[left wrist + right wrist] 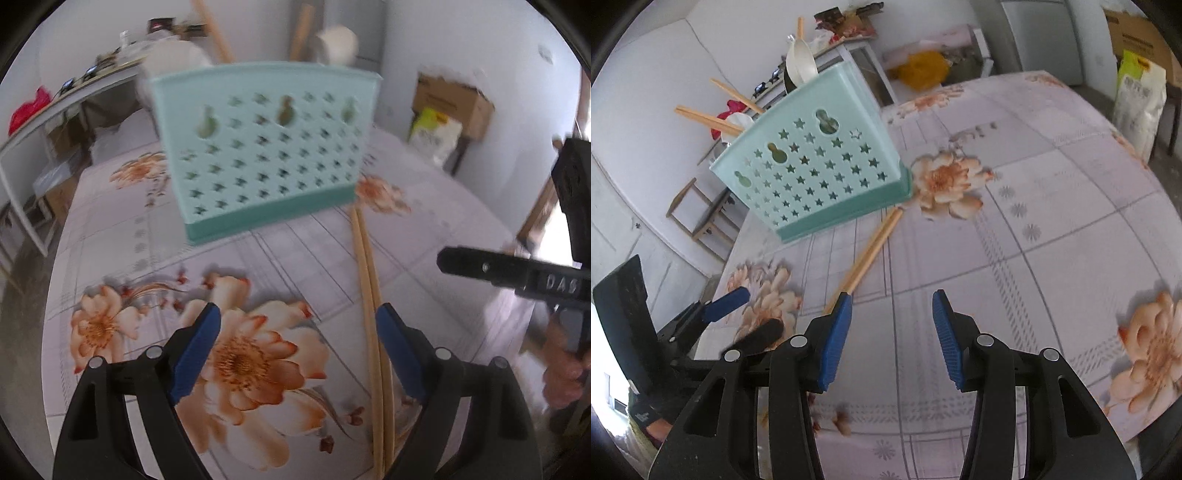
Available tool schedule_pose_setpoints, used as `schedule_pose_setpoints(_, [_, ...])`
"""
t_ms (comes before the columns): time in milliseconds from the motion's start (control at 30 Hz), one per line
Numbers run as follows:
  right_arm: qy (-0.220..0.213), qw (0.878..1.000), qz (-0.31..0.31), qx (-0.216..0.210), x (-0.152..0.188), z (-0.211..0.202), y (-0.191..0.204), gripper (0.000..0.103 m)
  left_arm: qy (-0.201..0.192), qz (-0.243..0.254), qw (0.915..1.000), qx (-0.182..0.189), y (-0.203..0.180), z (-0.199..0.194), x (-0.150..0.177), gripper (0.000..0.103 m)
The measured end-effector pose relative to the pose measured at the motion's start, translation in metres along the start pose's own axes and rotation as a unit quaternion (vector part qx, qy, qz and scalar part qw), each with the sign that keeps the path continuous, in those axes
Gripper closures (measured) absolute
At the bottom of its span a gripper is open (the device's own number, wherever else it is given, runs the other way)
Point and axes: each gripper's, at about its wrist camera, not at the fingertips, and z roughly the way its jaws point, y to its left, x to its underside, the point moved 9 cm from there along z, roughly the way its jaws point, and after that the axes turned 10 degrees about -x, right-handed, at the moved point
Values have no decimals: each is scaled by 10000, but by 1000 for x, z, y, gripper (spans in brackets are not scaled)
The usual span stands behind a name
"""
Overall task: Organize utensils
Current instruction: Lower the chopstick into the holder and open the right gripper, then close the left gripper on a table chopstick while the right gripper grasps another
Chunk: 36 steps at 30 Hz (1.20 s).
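Observation:
A mint-green utensil holder (264,147) (816,166) with star-shaped holes stands on the floral tablecloth (1052,206). Chopsticks (709,118) and white spoons (801,59) stick out of its top. A loose pair of wooden chopsticks (369,295) (871,251) lies on the cloth, running from the holder's base towards me. My left gripper (299,317) (762,310) is open low over the cloth, with that pair just inside its right finger. My right gripper (892,301) is open and empty; the near end of the pair passes behind its left fingertip. One of its fingers (480,267) shows in the left wrist view.
A cardboard box (450,96) and a white-and-yellow bag (436,133) (1141,103) stand beyond the table's far right edge. A shelf unit (55,107) and a wooden stool (701,218) are off the left side. A person's hand (565,373) holds the right gripper.

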Motion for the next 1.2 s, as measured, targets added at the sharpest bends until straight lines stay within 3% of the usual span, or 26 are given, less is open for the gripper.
schedule_pose_setpoints(167, [-106, 9999, 39, -62, -3, -8, -5, 58, 73, 472, 9982, -371, -11, 11, 6, 19])
schedule_pose_setpoints(533, [-25, 9996, 216, -166, 4, -3, -18, 58, 211, 366, 9979, -497, 0, 19, 3, 19])
schedule_pose_setpoints(733, [-32, 9996, 193, -189, 3, -4, -17, 58, 111, 344, 9991, -240, -10, 13, -2, 19])
schedule_pose_setpoints(867, [-17, 9996, 175, -199, 3, -3, -16, 58, 126, 543, 9977, -381, -15, 17, -1, 19])
schedule_pose_setpoints(1200, [-14, 9996, 170, -206, 2, -4, -16, 58, 182, 481, 9975, -490, -8, 22, 0, 19])
